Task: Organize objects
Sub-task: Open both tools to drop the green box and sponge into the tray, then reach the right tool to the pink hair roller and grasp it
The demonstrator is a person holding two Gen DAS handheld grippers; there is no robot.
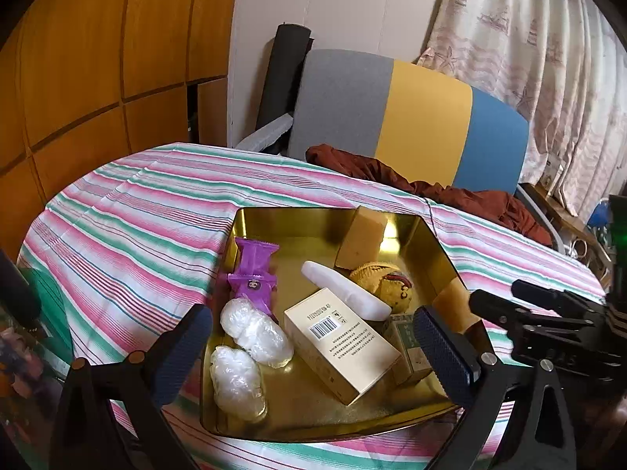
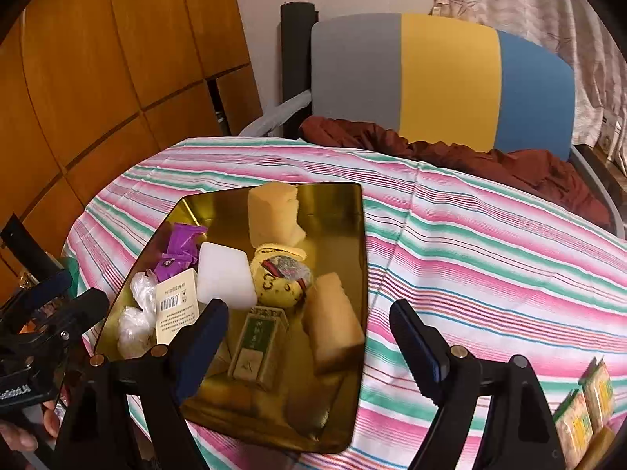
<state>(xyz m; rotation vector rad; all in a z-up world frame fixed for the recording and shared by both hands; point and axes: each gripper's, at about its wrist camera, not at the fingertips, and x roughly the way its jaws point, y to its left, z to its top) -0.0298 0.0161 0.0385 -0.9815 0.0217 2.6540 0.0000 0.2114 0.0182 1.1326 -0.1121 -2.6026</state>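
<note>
While both grippers hang over the table, here is what lies there, biggest first.

Table: a striped cloth (image 1: pixel 129 211) in pink, green and white covers it.
Chair: a grey, yellow and blue chair (image 2: pixel 443 74) stands behind the table, with a dark red cloth (image 2: pixel 462 156) on its seat.
Tray: a shiny gold tray (image 1: pixel 274 227) sits on the striped cloth and holds all the small things.
Left gripper (image 1: pixel 313 348): its two blue fingers are spread wide, with nothing pinched. The cream box lies right between them, not touched.
Right gripper (image 2: pixel 309 344): its fingers are spread apart too, and hold nothing. A tan block (image 2: pixel 333 325) and the green box sit between them, lower down in the tray.
Cream box (image 1: pixel 341 344): flat in the tray, with a barcode on top.
White bar (image 1: pixel 345 290): leans just behind the cream box.
Yellow pouch (image 1: pixel 386 284): beside the white bar.
Plastic lumps (image 1: pixel 250 333): two, near the left finger.
Purple thing (image 1: pixel 254 274): by the tray's left wall.
Green box (image 2: pixel 256 344): small, close to the right gripper's left finger.
</note>
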